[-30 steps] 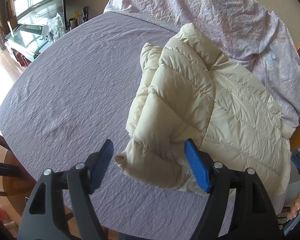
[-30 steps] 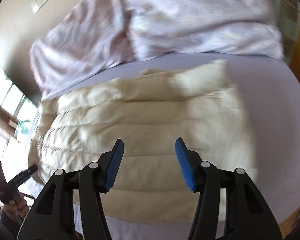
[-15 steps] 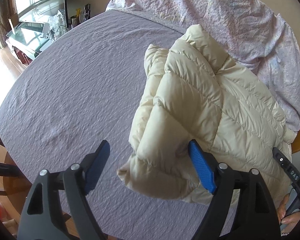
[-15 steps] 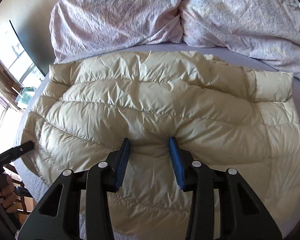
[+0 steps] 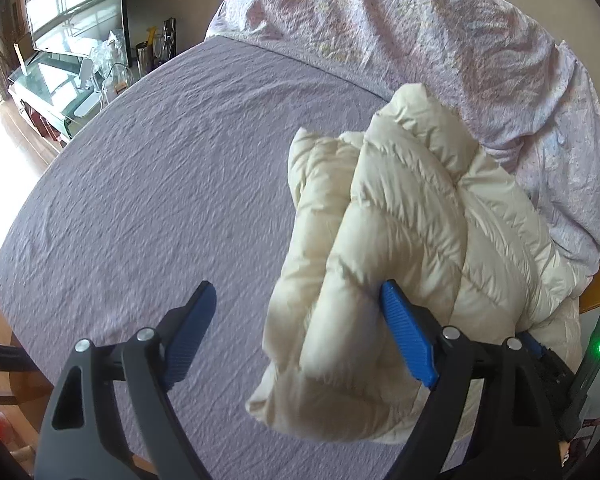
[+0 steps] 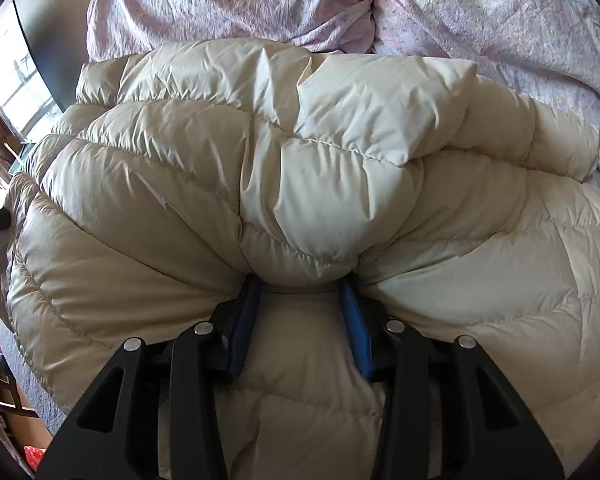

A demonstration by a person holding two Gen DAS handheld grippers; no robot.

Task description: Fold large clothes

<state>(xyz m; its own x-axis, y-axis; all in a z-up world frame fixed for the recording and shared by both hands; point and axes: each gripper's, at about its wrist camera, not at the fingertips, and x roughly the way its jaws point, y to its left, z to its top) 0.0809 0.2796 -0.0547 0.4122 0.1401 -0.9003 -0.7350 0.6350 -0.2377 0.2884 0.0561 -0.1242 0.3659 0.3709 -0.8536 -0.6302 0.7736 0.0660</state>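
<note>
Puffer jacket (image 6: pixel 300 184), cream and quilted, looks light, soft and springy, with a slick shell that could slide out of a shallow pinch; my judgement is that a deep bite on a thick fold or a stitched seam would hold best, since the down compresses and then pushes back. Right tongs (image 6: pixel 302 300) are clenched partway on a bulging fold of it, the blue pads sunk into the fabric on both sides; left tongs (image 5: pixel 296 336) stand wide and are opening, grasping nothing, with the jacket's near corner hanging loosely between the jaws and only the right-hand pad brushing the quilting. Outward from there, the jacket lies bunched in a thick roll toward one side edge of the bed (image 5: pixel 148 200), its far end close to the crumpled floral duvet (image 5: pixel 440 40) heaped along the bed's far edge; the rest of the lilac sheet lies bare toward the window side.
</note>
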